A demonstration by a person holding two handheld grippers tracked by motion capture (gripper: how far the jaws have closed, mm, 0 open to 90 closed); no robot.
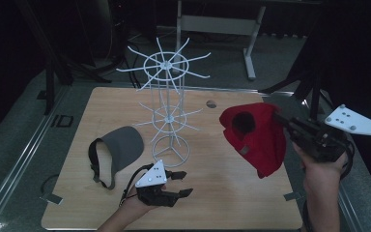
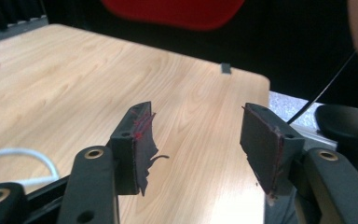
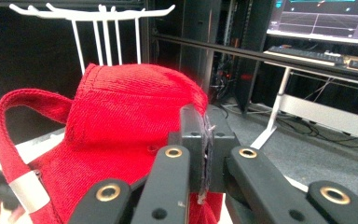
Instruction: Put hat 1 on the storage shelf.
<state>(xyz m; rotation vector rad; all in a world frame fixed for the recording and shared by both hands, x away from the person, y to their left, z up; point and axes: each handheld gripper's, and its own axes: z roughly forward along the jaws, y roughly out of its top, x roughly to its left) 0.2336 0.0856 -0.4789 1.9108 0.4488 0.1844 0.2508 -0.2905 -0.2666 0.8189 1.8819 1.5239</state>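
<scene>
Red knitted cap [image 1: 256, 137] hangs off my right gripper [image 1: 290, 126], held up in the air over the 3 o'clock side of the pale wooden table [image 1: 222, 193]. Looking along that gripper in its own view, the two black jaws are pressed tight together with a fold of the cap's fabric [image 3: 121, 130] pinched between them, and the cap's strap with its small metal buckle [image 3: 28, 196] loops out toward 9 o'clock. Above it I see the white arms of the wire rack [image 3: 93, 14].

On the table, the white wire hat rack [image 1: 170, 96] stands upright near the middle, slightly toward 12 o'clock, two tiers of spokes and a ring base. A grey sun visor with a dark strap [image 1: 118, 150] lies flat at about 8 o'clock from the rack's base, near it but apart.

My left gripper [image 1: 183, 184] sits low over the table at 6 o'clock from the rack, pointing toward 3 o'clock. In its own view the jaws stand spread, bare wood showing between the pads [image 2: 135, 144], nothing gripped. Red cap [image 2: 172, 11] shows at 12 o'clock in that view, well apart from these jaws.
</scene>
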